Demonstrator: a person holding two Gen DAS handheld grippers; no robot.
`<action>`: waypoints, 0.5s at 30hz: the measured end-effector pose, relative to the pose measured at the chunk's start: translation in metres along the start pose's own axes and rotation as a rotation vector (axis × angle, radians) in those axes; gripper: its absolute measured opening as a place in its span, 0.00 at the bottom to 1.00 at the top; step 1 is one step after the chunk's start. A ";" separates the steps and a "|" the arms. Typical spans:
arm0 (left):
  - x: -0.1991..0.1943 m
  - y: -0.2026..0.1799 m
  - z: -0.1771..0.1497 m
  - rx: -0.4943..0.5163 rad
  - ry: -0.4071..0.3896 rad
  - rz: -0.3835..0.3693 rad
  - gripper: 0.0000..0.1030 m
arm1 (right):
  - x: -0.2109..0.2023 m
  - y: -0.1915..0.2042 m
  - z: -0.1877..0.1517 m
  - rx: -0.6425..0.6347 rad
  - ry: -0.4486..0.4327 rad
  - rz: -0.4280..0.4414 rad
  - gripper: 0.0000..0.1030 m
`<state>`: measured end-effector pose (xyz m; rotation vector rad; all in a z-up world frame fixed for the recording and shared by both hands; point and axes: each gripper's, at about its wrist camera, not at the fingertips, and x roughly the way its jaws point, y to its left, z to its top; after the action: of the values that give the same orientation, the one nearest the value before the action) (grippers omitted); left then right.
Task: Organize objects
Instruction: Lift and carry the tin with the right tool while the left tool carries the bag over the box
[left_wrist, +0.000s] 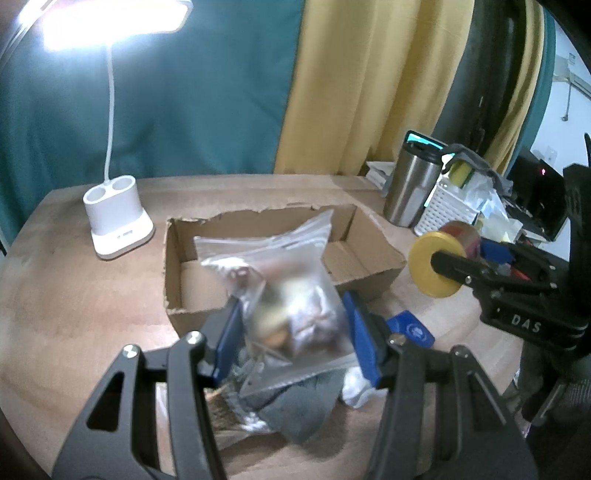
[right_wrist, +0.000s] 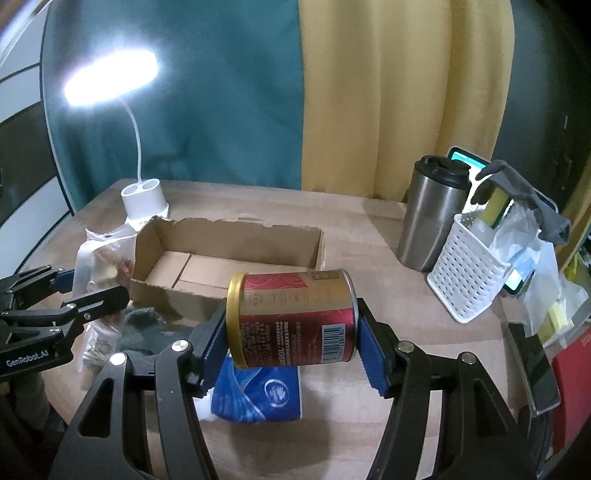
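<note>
Both of my grippers are loaded, and I place everything against the cardboard box (left_wrist: 280, 258). Nearest me, the left gripper (left_wrist: 291, 339) has its blue pads clenched on a clear plastic bag (left_wrist: 280, 288) of small items; the bag hangs just in front of the box's near wall, its top edge overlapping the opening. Below it, on the table (left_wrist: 74, 295) between me and the box, lies a heap of grey cloth (left_wrist: 299, 406) and white scraps, with a blue packet (right_wrist: 258, 395) beside it.

My right gripper (right_wrist: 291, 332) is clamped on a red and gold can (right_wrist: 291, 317) lying sideways, one pad on the gold lid end and one on the base. It sits in front of the box's near right corner, above the blue packet.

That box is open-topped, with torn, ragged upper edges and a bare floor, so its whole inside is free. To its left the table is open wood out to the rounded edge. Behind its left rear corner stands a white lamp (left_wrist: 118, 221), lit, close to the wall. To the right of the box, past a strip of clear wood, a steel mug (right_wrist: 432, 218) and a white perforated basket (right_wrist: 469, 277) stuffed with bags crowd that side. Beyond the back wall a band of clear table runs to the teal and yellow curtain (right_wrist: 332, 92).
</note>
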<state>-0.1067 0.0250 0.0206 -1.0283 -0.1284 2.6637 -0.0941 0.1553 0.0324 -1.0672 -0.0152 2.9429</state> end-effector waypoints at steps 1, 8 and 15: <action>0.002 0.001 0.002 0.000 0.002 0.000 0.53 | 0.003 0.000 0.002 0.000 0.001 0.002 0.64; 0.018 0.006 0.012 -0.002 0.012 -0.010 0.53 | 0.021 0.000 0.012 0.003 0.012 0.011 0.64; 0.032 0.013 0.021 -0.004 0.018 -0.021 0.53 | 0.040 0.005 0.024 0.000 0.024 0.021 0.64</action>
<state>-0.1462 0.0219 0.0132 -1.0461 -0.1407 2.6354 -0.1404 0.1512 0.0248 -1.1102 -0.0037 2.9481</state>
